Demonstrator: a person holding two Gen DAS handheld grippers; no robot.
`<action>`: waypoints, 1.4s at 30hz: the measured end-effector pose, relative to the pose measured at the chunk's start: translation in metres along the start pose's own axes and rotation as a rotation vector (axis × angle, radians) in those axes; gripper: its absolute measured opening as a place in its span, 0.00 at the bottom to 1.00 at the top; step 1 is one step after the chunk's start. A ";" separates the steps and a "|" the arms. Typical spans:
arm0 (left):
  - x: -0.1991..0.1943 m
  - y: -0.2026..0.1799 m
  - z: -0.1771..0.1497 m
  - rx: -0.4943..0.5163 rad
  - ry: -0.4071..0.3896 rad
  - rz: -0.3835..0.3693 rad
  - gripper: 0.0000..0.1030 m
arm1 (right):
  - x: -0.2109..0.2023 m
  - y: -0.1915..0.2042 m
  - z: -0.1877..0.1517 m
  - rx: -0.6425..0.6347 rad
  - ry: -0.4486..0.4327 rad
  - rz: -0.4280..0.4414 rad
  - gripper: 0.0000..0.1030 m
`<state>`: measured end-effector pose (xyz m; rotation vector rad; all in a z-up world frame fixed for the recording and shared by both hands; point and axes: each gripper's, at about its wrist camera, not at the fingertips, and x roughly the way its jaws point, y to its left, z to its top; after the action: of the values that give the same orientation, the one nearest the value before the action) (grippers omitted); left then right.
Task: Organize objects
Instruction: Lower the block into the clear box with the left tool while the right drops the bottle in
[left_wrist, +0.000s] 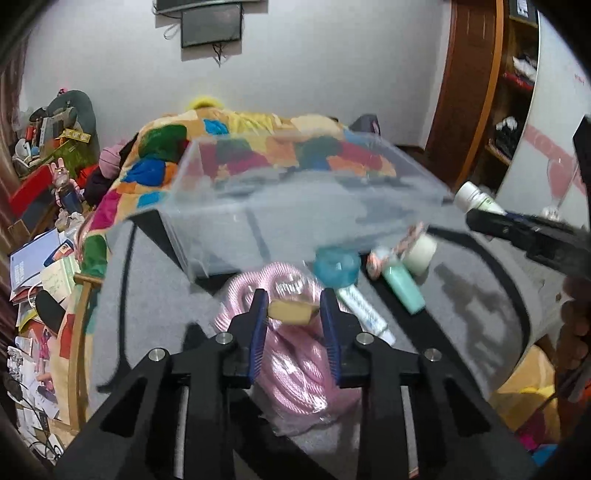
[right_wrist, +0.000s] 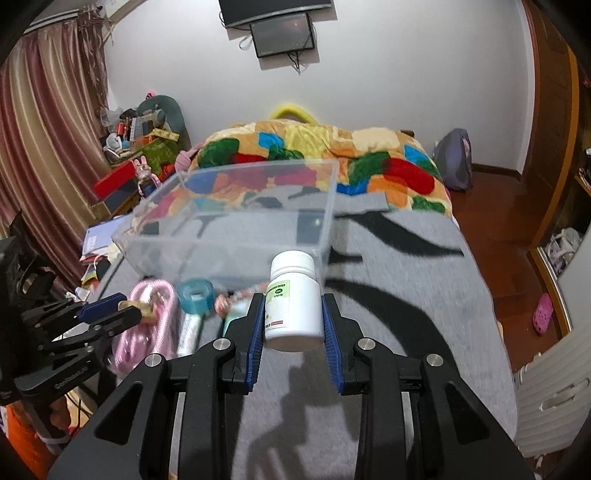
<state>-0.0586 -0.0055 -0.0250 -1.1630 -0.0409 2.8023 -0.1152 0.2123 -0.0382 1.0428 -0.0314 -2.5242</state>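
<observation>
L gripper (left_wrist: 293, 308) jaws clamp yellow block (left_wrist: 291, 312); R gripper (right_wrist: 293, 317) jaws clamp pill bottle (right_wrist: 293, 299).

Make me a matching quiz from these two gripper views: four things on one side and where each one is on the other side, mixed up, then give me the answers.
Things:
1. white pill bottle
2. small yellow block
3. clear plastic bin
4. pink coiled cable

Places or states:
A. lying in its bag on the grey blanket, under the left gripper
B. held between the fingers of the right gripper
C. standing empty on the blanket, beyond the loose items
D. held between the fingers of the left gripper

Pairs: 1-B, 2-D, 3-C, 4-A
</observation>
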 end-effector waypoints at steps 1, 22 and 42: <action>-0.003 0.004 0.005 -0.009 -0.013 -0.007 0.24 | 0.000 0.002 0.005 -0.003 -0.011 0.007 0.26; -0.001 0.040 0.086 -0.051 -0.108 0.016 0.23 | 0.061 0.032 0.078 -0.069 0.030 0.053 0.26; 0.057 0.025 0.097 0.030 0.030 0.058 0.56 | 0.102 0.040 0.071 -0.163 0.183 0.020 0.35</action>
<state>-0.1694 -0.0222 0.0017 -1.2190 0.0378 2.8239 -0.2143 0.1273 -0.0487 1.1946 0.2111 -2.3575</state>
